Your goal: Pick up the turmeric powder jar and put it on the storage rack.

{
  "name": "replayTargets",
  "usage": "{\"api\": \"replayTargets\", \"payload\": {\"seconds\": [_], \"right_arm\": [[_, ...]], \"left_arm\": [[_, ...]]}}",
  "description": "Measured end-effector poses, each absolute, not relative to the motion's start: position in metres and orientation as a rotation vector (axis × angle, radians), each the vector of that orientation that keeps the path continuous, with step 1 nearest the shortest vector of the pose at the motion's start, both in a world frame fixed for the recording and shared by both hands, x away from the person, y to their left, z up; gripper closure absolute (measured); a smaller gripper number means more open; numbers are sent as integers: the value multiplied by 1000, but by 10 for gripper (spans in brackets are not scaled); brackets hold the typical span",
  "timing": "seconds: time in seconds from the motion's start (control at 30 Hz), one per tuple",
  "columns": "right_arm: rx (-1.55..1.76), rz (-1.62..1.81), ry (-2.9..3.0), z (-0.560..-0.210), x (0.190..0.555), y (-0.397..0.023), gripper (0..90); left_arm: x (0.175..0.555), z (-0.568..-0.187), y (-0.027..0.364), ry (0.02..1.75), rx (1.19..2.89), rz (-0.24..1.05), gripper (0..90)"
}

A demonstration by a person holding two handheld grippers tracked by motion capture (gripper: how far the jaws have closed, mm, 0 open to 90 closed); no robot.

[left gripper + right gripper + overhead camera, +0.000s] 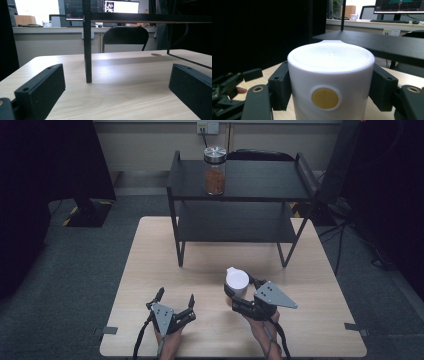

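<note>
A white round canister (237, 280) with a flat lid and a yellow dot on its side (325, 98) hangs just above the wooden table (150, 265), right of middle near the front. My right gripper (240, 291) is shut on it, one black jaw pressed to each side (280, 87). To the left, my left gripper (176, 295) rests low at the table's front with its jaws spread wide and nothing between them (116, 86). It faces a leg of the black shelf (87, 50).
A black two-level shelf (260, 182) stands at the table's far half. A glass jar (214, 170) with brown contents and a silver lid sits on its top level. A black chair (125, 37) and a desk with monitors stand beyond the table.
</note>
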State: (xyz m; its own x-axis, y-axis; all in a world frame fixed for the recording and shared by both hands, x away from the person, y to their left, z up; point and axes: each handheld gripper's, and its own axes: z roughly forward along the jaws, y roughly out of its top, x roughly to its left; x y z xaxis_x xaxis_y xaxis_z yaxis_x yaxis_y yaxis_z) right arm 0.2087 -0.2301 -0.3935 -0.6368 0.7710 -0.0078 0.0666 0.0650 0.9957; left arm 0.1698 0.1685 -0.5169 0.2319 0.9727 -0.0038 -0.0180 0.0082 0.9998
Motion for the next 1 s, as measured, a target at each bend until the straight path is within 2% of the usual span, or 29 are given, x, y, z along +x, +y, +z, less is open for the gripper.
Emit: {"api": "replayTargets", "payload": {"seconds": [1.0], "right_arm": [[650,1715,1817,-292,262,-259,299]], "left_arm": [[170,-517,169,1025,1295,1040,1]]}}
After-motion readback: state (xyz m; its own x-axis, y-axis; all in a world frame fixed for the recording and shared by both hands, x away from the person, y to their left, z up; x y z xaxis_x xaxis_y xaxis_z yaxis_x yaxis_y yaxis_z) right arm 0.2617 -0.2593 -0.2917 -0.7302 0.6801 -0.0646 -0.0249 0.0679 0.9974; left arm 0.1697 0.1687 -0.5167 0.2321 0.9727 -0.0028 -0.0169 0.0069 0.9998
